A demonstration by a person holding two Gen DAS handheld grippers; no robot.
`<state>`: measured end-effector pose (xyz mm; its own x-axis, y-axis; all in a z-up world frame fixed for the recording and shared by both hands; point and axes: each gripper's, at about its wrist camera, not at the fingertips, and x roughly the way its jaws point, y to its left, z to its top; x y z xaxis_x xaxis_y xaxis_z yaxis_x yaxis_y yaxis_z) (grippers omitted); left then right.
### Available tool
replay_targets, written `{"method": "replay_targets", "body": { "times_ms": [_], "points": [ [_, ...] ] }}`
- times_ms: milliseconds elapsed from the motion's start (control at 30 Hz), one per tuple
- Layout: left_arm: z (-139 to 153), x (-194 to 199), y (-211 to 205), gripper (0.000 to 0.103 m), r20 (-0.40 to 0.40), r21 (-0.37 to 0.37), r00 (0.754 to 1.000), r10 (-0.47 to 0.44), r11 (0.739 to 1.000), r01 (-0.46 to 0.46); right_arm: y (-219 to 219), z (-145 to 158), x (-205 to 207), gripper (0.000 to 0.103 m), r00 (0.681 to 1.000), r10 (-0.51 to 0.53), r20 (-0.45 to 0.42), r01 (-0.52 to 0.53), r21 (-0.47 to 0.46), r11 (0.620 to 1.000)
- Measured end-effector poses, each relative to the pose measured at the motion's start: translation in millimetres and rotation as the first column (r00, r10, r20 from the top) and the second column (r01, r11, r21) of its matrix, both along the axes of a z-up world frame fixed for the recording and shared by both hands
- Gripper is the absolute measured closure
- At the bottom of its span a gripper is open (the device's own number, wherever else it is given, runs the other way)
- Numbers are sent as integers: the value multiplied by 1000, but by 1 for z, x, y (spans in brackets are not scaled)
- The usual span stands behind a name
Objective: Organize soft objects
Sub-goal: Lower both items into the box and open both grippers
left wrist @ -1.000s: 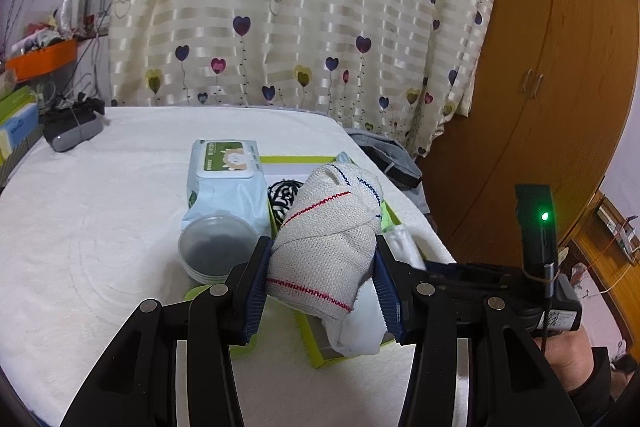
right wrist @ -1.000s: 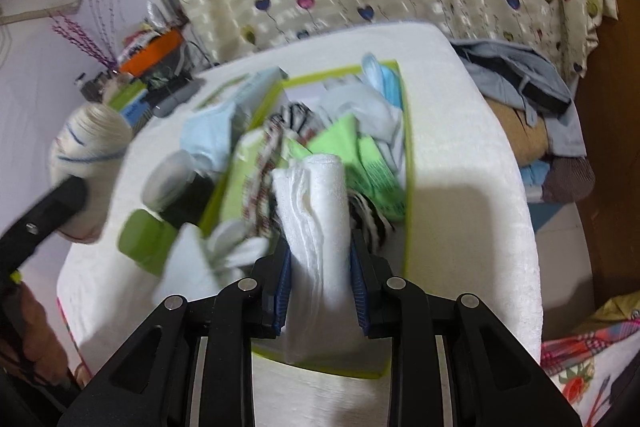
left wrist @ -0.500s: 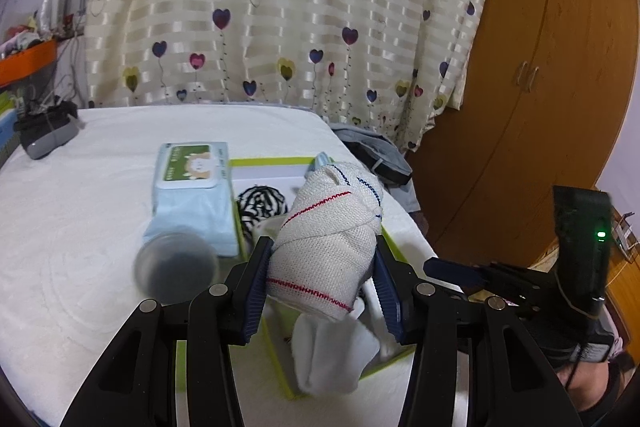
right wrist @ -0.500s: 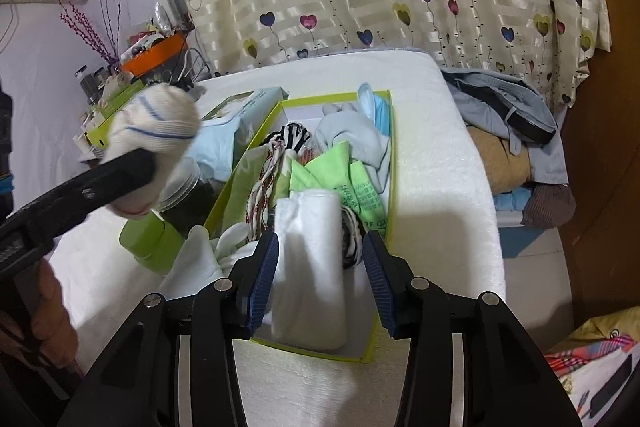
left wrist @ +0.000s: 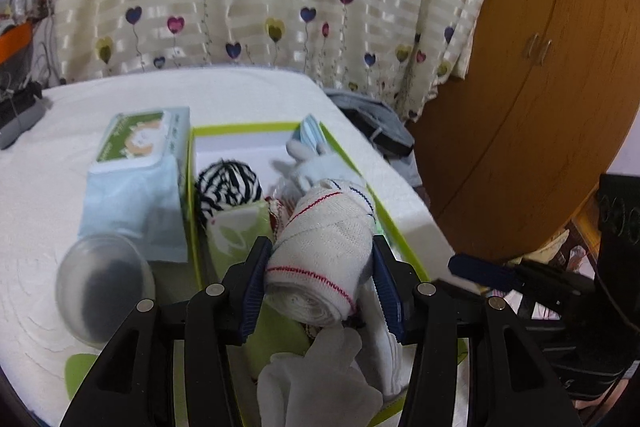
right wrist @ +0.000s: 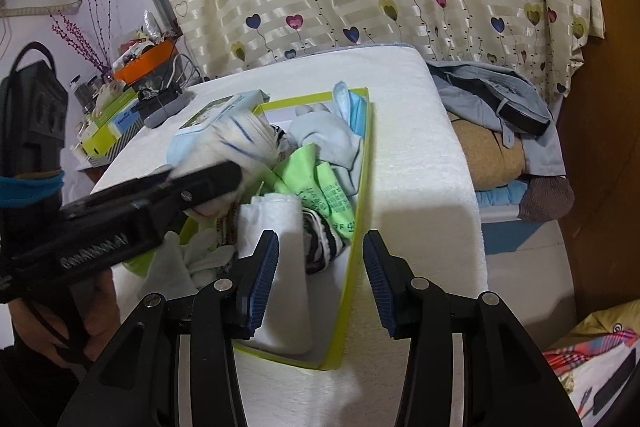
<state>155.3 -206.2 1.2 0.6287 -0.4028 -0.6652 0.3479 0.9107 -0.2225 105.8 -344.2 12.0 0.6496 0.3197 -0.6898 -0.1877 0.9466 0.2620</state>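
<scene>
White, fluffy cloth covers the desk (right wrist: 420,163), and on it sits the lime-green box (right wrist: 362,183), shallow and rectangular, crammed with soft things. Above the box, the left hand-held gripper (left wrist: 322,275) clamps the rolled bandage (left wrist: 320,251), a knitted white cylinder stitched with red and blue lines. The right hand-held gripper (right wrist: 320,275) hangs over the box's near corner, blue ribbed pads spread wide, gripping nothing. Just beside its left pad lies the rolled white towel (right wrist: 276,227), soft and terry-textured, inside the box. A zebra-striped sock ball (left wrist: 228,187) nestles further in.
</scene>
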Motion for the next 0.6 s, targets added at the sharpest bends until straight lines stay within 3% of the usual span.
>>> {"method": "replay_targets", "body": {
  "times_ms": [600],
  "points": [
    [31,-43,15,53,88,-18,996,-14,1000,16,7,16,-16,58,999,3,40,-3,-10,1000]
  ]
}}
